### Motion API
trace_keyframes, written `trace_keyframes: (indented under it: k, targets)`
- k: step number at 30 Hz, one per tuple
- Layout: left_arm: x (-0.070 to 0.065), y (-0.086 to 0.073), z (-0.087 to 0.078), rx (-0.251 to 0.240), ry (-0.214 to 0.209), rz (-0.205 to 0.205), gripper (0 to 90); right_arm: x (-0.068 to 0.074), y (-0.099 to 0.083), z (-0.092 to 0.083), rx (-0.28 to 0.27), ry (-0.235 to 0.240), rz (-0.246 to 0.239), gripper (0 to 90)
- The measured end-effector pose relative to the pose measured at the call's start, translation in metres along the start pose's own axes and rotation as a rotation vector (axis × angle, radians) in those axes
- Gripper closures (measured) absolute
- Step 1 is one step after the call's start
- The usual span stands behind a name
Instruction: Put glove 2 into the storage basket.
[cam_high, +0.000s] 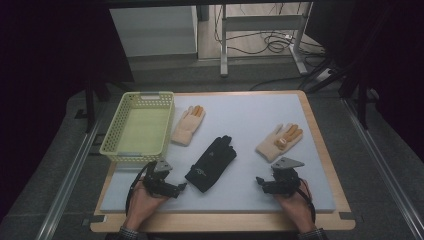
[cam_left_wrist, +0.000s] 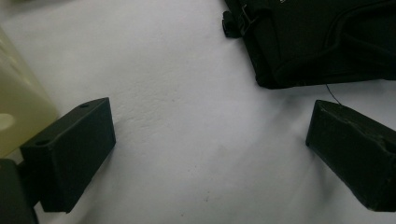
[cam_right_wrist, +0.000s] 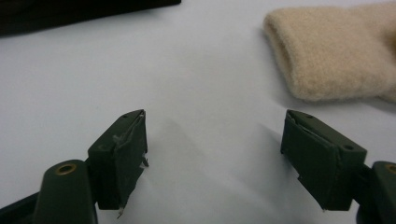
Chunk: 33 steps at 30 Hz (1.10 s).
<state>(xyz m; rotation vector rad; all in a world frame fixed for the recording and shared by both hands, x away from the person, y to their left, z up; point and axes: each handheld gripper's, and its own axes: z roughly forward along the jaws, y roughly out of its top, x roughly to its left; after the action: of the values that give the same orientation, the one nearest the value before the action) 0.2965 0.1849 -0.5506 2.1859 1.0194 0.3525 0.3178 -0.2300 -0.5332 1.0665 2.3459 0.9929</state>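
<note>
A black glove lies in the middle of the pale mat. One beige glove with orange fingertips lies beside the basket, and a second beige glove lies to the right. My left gripper rests low near the front edge, just left of the black glove's cuff. Its jaws stand wide apart over bare mat. My right gripper sits at the front right, below the second beige glove. It is open and empty, with that glove's cuff a short way ahead.
A yellow-green perforated basket stands empty at the back left of the mat; its wall is close to my left jaw. The wooden table edge frames the mat. Desk legs and cables lie on the floor beyond.
</note>
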Motion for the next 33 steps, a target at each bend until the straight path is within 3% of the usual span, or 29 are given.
trace_keyframes:
  k: [3, 9, 16, 17, 25, 29, 33]
  targets:
    - [-0.004, 0.004, -0.003, 0.003, 0.006, -0.004, 0.0, 0.000, 0.000, 0.000, 0.001, -0.004, 0.003, 20.7]
    - [-0.011, 0.016, -0.011, -0.021, -0.053, -0.020, 0.0, 0.000, 0.000, 0.000, 0.000, -0.004, 0.002, 20.6]
    - [-0.025, 0.043, -0.008, -0.031, -0.100, 0.005, 0.0, 0.000, 0.000, 0.000, 0.000, -0.003, 0.002, 20.6]
    - [-0.029, 0.049, -0.005, -0.026, -0.100, 0.021, 0.0, 0.000, 0.000, 0.000, 0.000, -0.003, 0.002, 20.5]
    - [-0.045, 0.085, 0.021, 0.008, -0.095, 0.033, 0.0, 0.000, 0.000, 0.000, 0.000, -0.003, 0.002, 20.5]
    - [-0.052, 0.095, 0.037, 0.024, -0.090, 0.037, 0.0, 0.000, 0.000, 0.000, 0.000, -0.003, 0.002, 20.4]
    - [-0.058, 0.101, 0.053, 0.053, -0.052, 0.040, 0.0, 0.000, 0.000, 0.000, 0.000, -0.002, 0.001, 20.3]
